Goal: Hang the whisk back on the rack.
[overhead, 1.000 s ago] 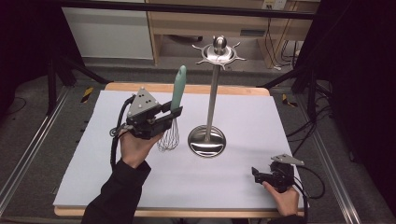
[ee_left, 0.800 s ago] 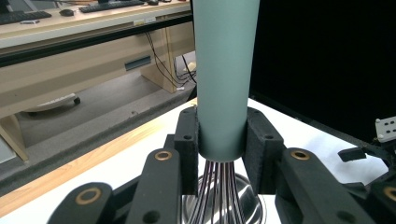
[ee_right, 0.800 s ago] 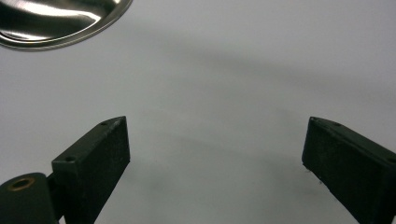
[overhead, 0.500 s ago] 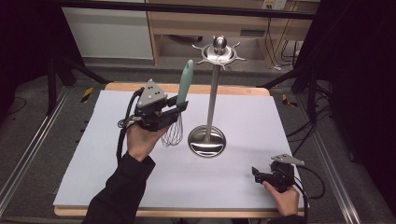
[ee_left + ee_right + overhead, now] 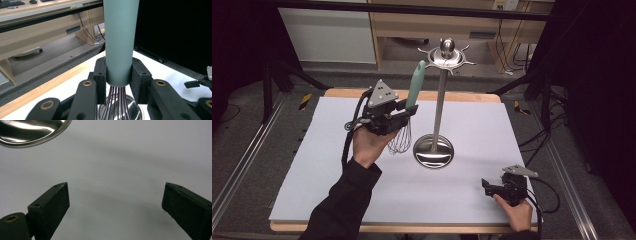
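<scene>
1. Black jaws of the right gripper (image 5: 492,186) sit nearest the person, low at the table's near right corner in the high view, released with nothing between them. The right gripper view looks along them at bare white table cover (image 5: 120,165), both pads set wide apart, and catches the polished rim of the stand's base (image 5: 32,132) at its top left corner.

2. Farther in, on the left, the left gripper (image 5: 404,114) is raised above the table and clamped on the whisk (image 5: 411,107). The high view gives the whole tool: teal handle leaning up and to the right, wire loops hanging below the jaws, just beside the stand's base and clear of the cover.

3. Up close, the left gripper view shows what the high view cannot: both pads pressing the teal handle (image 5: 120,42) at its lower end, right above where the dark wires leave it, with the shiny base behind the wires. It also takes in the right gripper at its far right edge.

4. Beyond the whisk stands the metal utensil stand (image 5: 439,100), its round base on the white cover, a thin pole rising to a hooked crown with a ball on top. The handle tip is near the crown, left of it.

5. Farthest back, the high view shows a wooden shelf unit (image 5: 432,30) behind the table.
</scene>
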`<state>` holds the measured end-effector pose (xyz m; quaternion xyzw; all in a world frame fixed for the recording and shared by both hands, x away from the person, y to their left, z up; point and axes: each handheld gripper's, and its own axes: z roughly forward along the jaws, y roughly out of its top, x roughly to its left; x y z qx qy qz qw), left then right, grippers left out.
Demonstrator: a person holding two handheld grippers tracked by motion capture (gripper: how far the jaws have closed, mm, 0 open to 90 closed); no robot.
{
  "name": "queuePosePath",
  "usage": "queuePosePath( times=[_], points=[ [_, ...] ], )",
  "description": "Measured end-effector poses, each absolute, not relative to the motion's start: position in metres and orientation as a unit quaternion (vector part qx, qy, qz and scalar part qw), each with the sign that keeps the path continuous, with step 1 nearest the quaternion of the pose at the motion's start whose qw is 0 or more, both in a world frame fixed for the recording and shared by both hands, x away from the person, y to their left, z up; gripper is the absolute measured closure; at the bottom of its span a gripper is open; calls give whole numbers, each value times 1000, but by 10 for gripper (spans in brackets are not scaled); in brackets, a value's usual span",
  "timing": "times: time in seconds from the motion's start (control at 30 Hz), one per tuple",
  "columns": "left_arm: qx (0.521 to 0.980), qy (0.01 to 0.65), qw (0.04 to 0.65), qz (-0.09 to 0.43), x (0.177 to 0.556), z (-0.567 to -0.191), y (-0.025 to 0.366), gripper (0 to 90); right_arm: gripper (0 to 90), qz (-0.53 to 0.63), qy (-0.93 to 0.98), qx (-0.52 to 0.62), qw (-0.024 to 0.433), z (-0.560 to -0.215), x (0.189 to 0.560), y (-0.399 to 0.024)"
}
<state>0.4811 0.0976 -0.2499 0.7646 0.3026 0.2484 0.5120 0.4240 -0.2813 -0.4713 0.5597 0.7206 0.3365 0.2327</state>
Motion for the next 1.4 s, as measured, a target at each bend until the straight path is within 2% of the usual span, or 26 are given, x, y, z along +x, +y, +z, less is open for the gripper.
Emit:
queuePosePath(
  times=[0.47,0.97,1.4],
  points=[
    [771,305,503,245,490,-250,86,686,80,338,725,553,234,-471,424,-282],
    [760,309,520,237,500,-259,76,686,80,337,725,554,234,-471,424,-281],
    [742,302,540,258,506,-269,70,685,80,337,725,553,234,-471,425,-281]
  ],
)
